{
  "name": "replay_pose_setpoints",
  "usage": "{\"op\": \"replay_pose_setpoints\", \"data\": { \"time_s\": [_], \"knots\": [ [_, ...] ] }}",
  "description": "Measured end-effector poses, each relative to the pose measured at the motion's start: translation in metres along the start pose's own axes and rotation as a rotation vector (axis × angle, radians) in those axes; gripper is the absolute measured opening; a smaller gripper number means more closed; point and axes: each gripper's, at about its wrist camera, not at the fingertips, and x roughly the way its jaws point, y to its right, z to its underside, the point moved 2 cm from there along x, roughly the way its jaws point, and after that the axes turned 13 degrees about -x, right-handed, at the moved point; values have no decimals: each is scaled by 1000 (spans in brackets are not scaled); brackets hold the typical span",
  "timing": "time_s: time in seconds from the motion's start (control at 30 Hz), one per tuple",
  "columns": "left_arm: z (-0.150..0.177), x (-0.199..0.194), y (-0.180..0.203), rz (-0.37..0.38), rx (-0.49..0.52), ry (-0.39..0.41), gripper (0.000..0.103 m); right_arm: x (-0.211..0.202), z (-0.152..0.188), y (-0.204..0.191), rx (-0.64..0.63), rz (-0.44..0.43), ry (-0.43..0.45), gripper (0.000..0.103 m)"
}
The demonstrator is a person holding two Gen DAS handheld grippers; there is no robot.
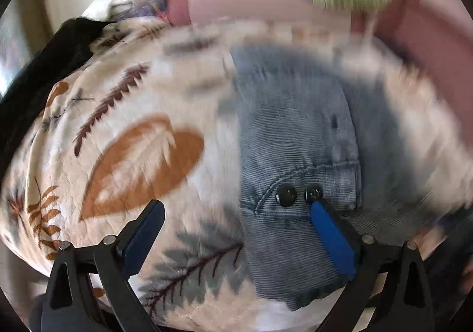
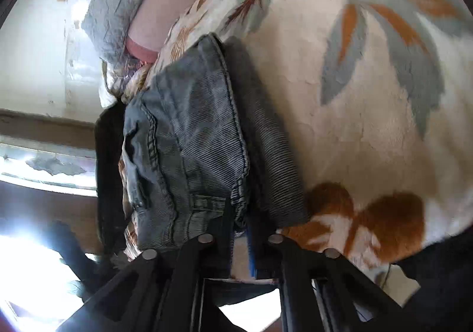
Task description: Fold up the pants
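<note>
Right wrist view: your right gripper [image 2: 241, 231] has its jaws pinched tight on the waistband edge of the pants [image 2: 189, 136], folded on a leaf-print blanket [image 2: 369, 125]. Lift evenly so the layers stay stacked. Your left gripper [image 1: 236, 216] gapes wide, empty, over two buttons [image 1: 298, 194]. A pink cushion [image 1: 251, 3] lies beyond.

Left gripper [image 1: 236, 213] open — pants [image 1: 295, 139] on leaf-print blanket [image 1: 133, 154].

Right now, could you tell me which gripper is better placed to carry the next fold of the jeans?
Right. The right gripper is shut on the jeans; the left gripper stands open above them.
</note>
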Motion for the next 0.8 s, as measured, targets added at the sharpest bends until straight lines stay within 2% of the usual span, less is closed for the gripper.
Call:
{"op": "replay_pose_setpoints", "data": {
  "time_s": [0.03, 0.1, 0.17, 0.2, 0.27, 0.33, 0.43, 0.5, 0.53, 0.57, 0.6, 0.63, 0.67, 0.77, 0.8],
  "knots": [
    [1, -2, -2, 10, -12, 28, 100, 0, -1, -4, -22, 14, -6, 10],
    [0, -2, -4, 11, -38, 9, 100, -3, -4, -12, -60, 40, -29, 11],
    [0, -3, -3, 2, -9, 17, 100, -13, -7, -18, -77, 70, -35, 13],
    [0, -3, -2, -1, 2, 23, 100, -23, -9, -23, -85, 95, -15, 17],
    [1, -4, -1, -3, 4, 32, 100, -48, -15, -42, -143, 126, 48, 17],
    [0, -3, -2, 0, -6, 35, 100, -66, -24, -71, -208, 88, 118, 17],
    [4, -5, -1, -2, -6, 46, 100, -54, -40, -106, -302, 0, 133, 22],
    [4, -5, -1, -1, -6, 51, 100, -24, -39, -90, -251, -16, 42, 22],
    [4, -5, -2, 4, -12, 50, 100, -3, -34, -71, -222, 24, -20, 22],
    [4, -5, -3, 13, -21, 46, 100, 21, -28, -47, -205, 105, -88, 19],
    [4, -5, -3, 20, -25, 37, 100, 31, -21, -23, -146, 28, -67, 14],
    [2, -11, -5, 34, -42, 43, 99, 26, -20, -14, -99, -17, -34, 1],
    [0, -19, -6, 53, -58, 51, 98, 24, -21, -14, -84, -10, -56, 0],
    [-8, -52, -10, 157, -154, 153, 98, 18, -22, -23, -156, 38, -84, 0],
    [-9, -55, -6, 170, -139, 160, 98, 19, -23, -27, -164, 57, -102, 0]
  ]
}}
